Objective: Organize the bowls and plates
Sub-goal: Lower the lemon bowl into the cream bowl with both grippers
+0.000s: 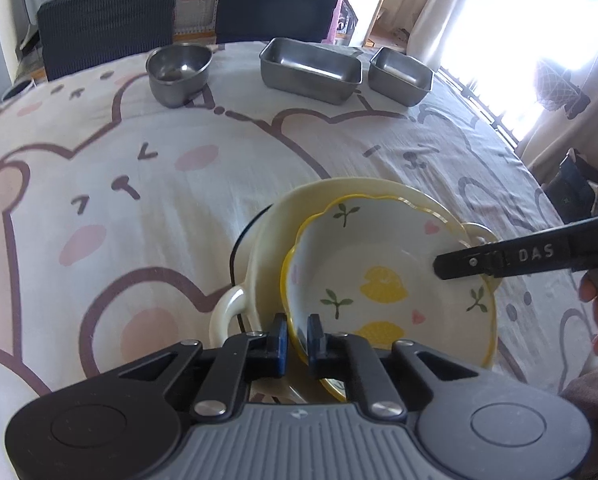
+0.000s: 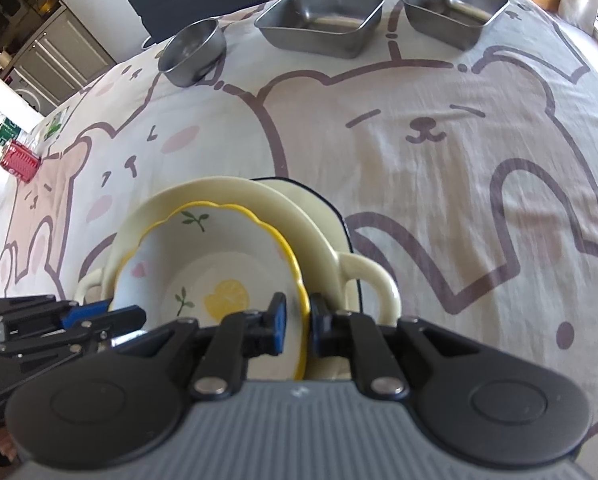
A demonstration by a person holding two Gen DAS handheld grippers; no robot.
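Observation:
A lemon-print bowl with a wavy yellow rim rests tilted inside a cream two-handled dish. Under the dish a dark-rimmed plate peeks out. My left gripper is shut on the bowl's near rim, one blue pad on each side. It shows at the lower left of the right wrist view. My right gripper is shut on the opposite rim, beside the dish's handle. In the left wrist view it reaches in from the right.
At the table's far side stand a round steel bowl and two rectangular steel pans. Two dark chairs stand behind them. A red object lies at the left table edge. A bear-print cloth covers the table.

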